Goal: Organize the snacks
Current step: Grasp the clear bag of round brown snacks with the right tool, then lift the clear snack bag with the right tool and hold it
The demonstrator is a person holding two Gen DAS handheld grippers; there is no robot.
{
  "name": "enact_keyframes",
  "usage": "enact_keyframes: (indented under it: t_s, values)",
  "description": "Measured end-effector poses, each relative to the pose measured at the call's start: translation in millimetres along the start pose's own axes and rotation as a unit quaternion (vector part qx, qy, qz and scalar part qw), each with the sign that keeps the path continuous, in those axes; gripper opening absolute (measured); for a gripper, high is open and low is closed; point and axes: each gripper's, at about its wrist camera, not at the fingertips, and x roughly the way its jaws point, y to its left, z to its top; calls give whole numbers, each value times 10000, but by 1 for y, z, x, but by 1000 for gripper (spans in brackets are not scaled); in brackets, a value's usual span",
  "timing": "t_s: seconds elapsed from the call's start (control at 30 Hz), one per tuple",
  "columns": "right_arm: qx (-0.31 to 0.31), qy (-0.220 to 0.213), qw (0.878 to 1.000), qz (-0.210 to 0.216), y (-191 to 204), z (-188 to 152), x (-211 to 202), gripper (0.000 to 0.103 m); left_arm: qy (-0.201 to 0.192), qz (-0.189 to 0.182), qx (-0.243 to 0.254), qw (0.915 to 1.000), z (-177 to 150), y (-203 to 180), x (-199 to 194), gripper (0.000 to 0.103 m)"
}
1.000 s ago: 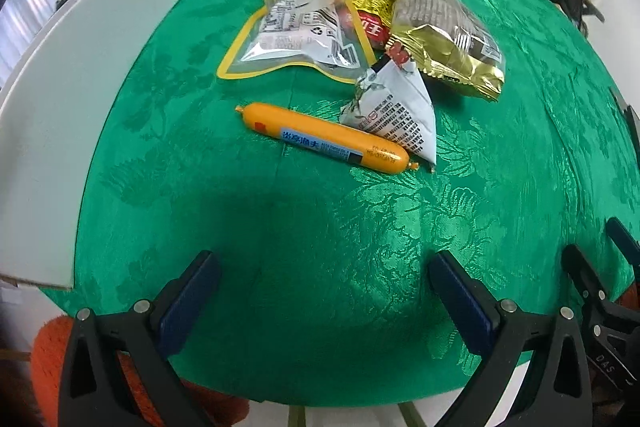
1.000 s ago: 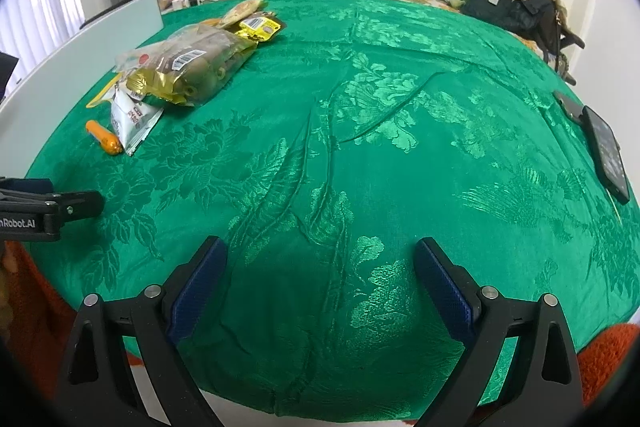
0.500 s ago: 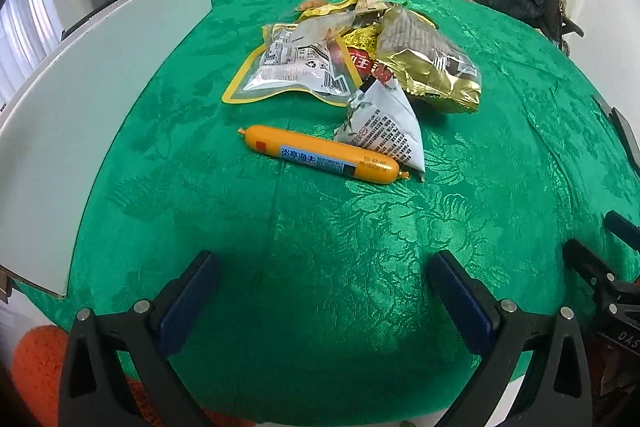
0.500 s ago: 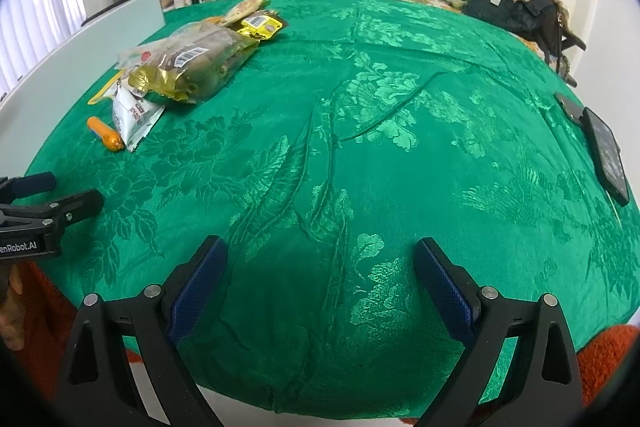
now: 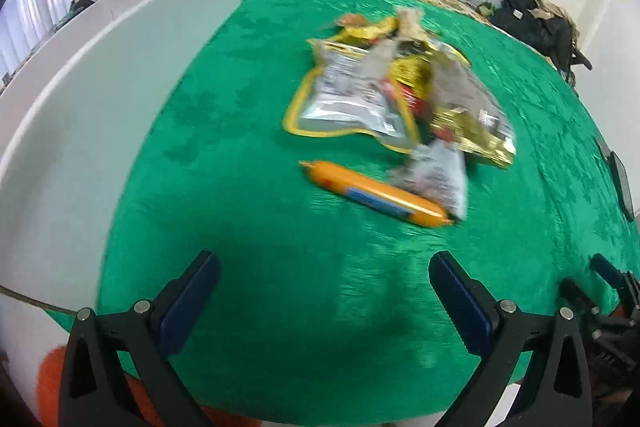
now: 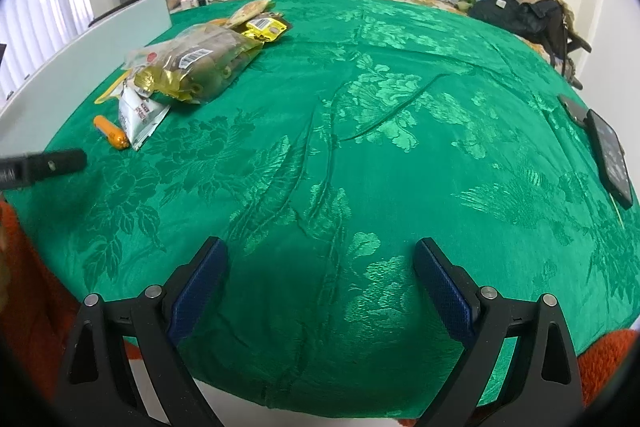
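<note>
Hovering above the near edge of the green tablecloth (image 5: pixel 248 131), the left gripper (image 5: pixel 324 279) has its fingers spread wide with nothing between them. Straight ahead of its tips lies bare cloth, and beyond that the orange sausage stick (image 5: pixel 376 195) — lying crosswise, a little right of the gap. A small silver packet (image 5: pixel 436 175) touches the sausage's right end, and farther on the yellow-edged clear pouch (image 5: pixel 348 103) and the gold foil bag (image 5: pixel 468 107) overlap in a loose pile; this view is smeared by motion, so labels are unreadable. A white board (image 5: pixel 100 99) stands along the cloth's edge to the left of the gripper.

The right gripper (image 6: pixel 320 263) is likewise spread and empty, over the near rim of the cloth. Ahead of it and to its right the cloth is open and wrinkled — the snack pile sits well off to its front-left. A dark phone (image 6: pixel 610 155) lies at the far right edge. From this view the other gripper's tip pokes in at the left, near the sausage stick.
</note>
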Motion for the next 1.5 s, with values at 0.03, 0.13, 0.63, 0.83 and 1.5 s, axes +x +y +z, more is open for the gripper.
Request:
enact_keyframes:
  t_s: [0.03,0.13,0.63,0.83,1.5]
  values:
    - [69,13,10000,14,-2,1,0,95,-37,3,-76,10000,-2,6,0,103]
    - [365,248,9990,119,-3,8,-3,96,-36,-258,-376,9990,-6,20,2,103]
    - [1403,1321,9768,934,97,179,84,95,-290,-434,-355,9980,-7,32,-5,103]
    - [1672,1827,9669,611,88,163,110,93,-377,-651,-445,9962,-6,40,-12,103]
    - [257,250,9994,-35,-4,90,36,78,-184,-627,-38,9979,-6,4,8,103]
